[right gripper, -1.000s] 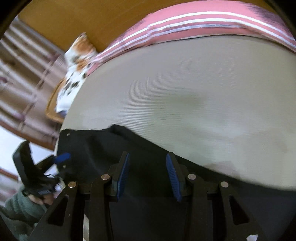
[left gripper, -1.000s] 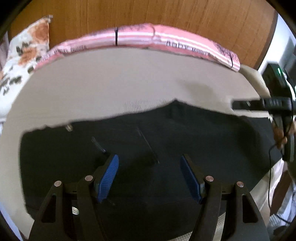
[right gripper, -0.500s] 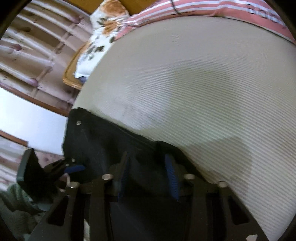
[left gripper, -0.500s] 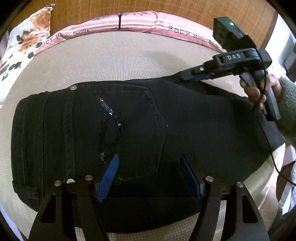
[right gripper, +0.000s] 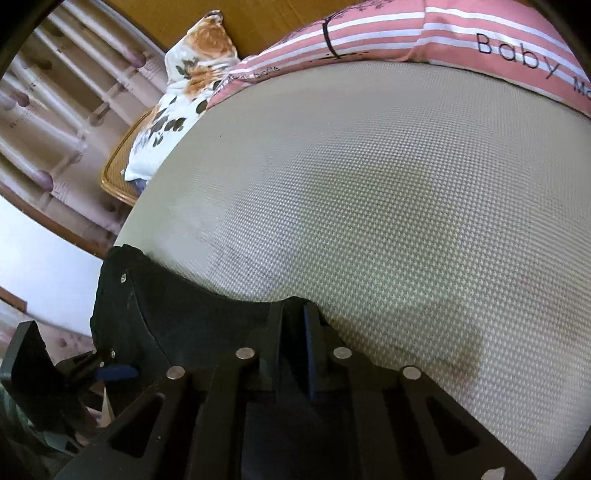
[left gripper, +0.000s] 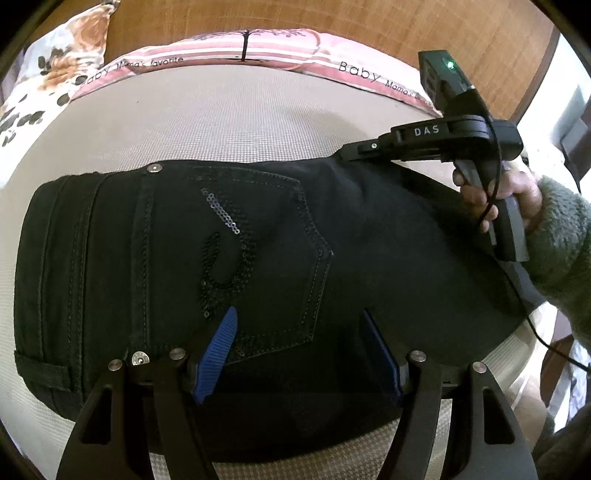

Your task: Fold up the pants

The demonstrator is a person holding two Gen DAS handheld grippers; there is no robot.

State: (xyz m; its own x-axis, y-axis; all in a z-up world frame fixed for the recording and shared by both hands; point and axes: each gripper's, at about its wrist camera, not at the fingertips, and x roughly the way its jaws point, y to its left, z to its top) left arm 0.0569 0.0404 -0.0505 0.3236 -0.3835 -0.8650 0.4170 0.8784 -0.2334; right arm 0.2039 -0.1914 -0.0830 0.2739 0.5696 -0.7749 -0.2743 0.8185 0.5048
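Observation:
Black jeans (left gripper: pixel 266 236) with a sequined back pocket lie flat across the beige mattress (left gripper: pixel 229 122), waistband to the left. My left gripper (left gripper: pixel 299 354) is open and empty, its blue pads just above the near edge of the jeans below the pocket. My right gripper (right gripper: pixel 293 321) is shut on the far edge of the jeans (right gripper: pixel 192 317). It shows in the left wrist view (left gripper: pixel 347 153) at the right, pinching that edge where it meets the mattress. The left gripper shows at the lower left of the right wrist view (right gripper: pixel 114 371).
A pink striped pillow (left gripper: pixel 258 51) lies along the wooden headboard (left gripper: pixel 295 18). A floral pillow (right gripper: pixel 192 85) sits at the far left corner. A wicker surface (right gripper: pixel 122 173) and curtains are beyond the mattress's left side. A cable (left gripper: pixel 532 325) hangs off the right gripper.
The left gripper rose and pulled back, bringing the whole jeans seat into view. The right gripper's jaws closed on the far edge of the jeans.

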